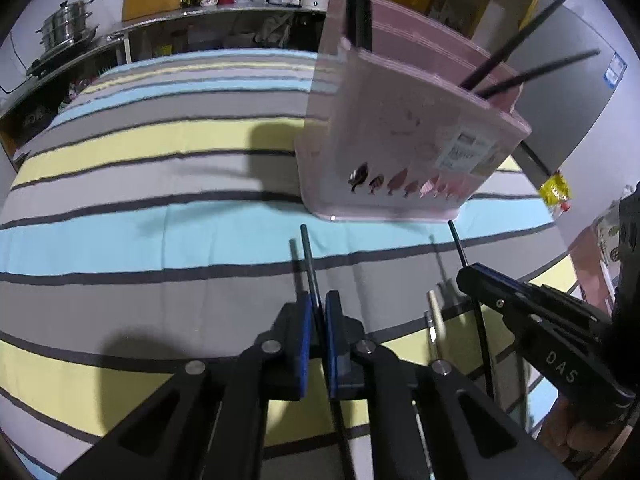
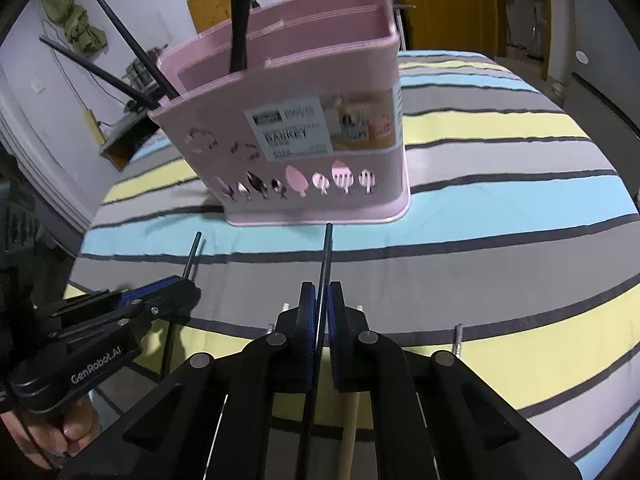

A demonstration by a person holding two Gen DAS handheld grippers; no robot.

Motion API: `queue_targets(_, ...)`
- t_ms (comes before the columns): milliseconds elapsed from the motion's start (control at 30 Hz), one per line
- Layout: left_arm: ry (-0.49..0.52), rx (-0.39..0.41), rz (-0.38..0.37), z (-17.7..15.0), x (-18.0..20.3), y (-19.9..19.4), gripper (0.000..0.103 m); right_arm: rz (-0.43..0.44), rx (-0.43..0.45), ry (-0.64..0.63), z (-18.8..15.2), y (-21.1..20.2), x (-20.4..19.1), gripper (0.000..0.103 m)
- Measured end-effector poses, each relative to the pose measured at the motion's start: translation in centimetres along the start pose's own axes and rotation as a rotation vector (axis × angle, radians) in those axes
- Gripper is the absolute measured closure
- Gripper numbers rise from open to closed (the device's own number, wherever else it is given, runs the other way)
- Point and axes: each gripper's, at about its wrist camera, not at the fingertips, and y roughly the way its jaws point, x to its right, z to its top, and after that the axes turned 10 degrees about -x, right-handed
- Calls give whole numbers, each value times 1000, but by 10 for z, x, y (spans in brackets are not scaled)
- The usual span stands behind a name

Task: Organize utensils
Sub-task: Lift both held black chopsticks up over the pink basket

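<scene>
Left gripper point(image 1: 319, 312) clamped on a black chopstick point(image 1: 309, 256), long axis running straight ahead out of the jaws. Right gripper point(image 2: 321, 304) likewise pinching a second chopstick point(image 2: 326, 256), tip forward. Pink basket point(image 2: 304, 184) dead ahead of both tips, just beyond, upright; right looks slightly nearer.

Pink utensil basket point(image 2: 304, 136) upright on striped cloth, black chopsticks point(image 2: 240, 16) standing inside.
</scene>
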Motion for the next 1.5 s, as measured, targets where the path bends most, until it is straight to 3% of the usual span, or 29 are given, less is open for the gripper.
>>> queue_targets(467,68,166,-65,14,21,-94,98,41,181,-45,17,-91,-15,98)
queue_targets(800,108,262,-79,24,30,-140,98,32,277,-80,24,-128,-27,98)
queue_targets(1500,109,210,-71,1,29,-155,98,17,279,-90,2,-151,-27,99)
